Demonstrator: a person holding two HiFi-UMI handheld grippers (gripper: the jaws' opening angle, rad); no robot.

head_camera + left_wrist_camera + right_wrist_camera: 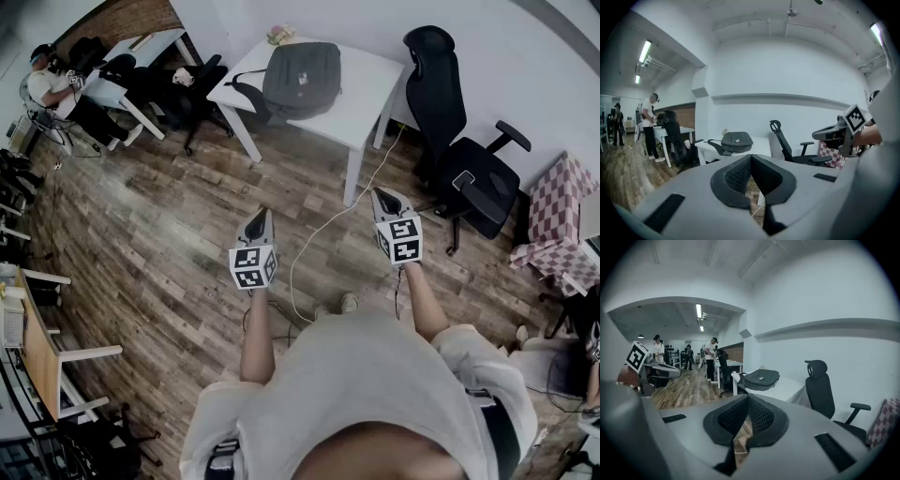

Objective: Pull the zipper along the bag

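A dark grey bag [302,78] lies flat on a white table [366,103] at the far side of the room, its strap hanging off the left edge. It also shows small in the left gripper view as the bag [737,140] and in the right gripper view as the bag [761,378]. My left gripper [262,215] and right gripper [383,194] are held out over the wooden floor, well short of the table. Both are shut with nothing between their jaws. The zipper is too small to make out.
A black office chair [464,169] stands right of the table. A white cable [323,230] runs from the table across the floor. Another desk with a seated person [52,84] is at the far left. A checked cloth [558,220] is at the right.
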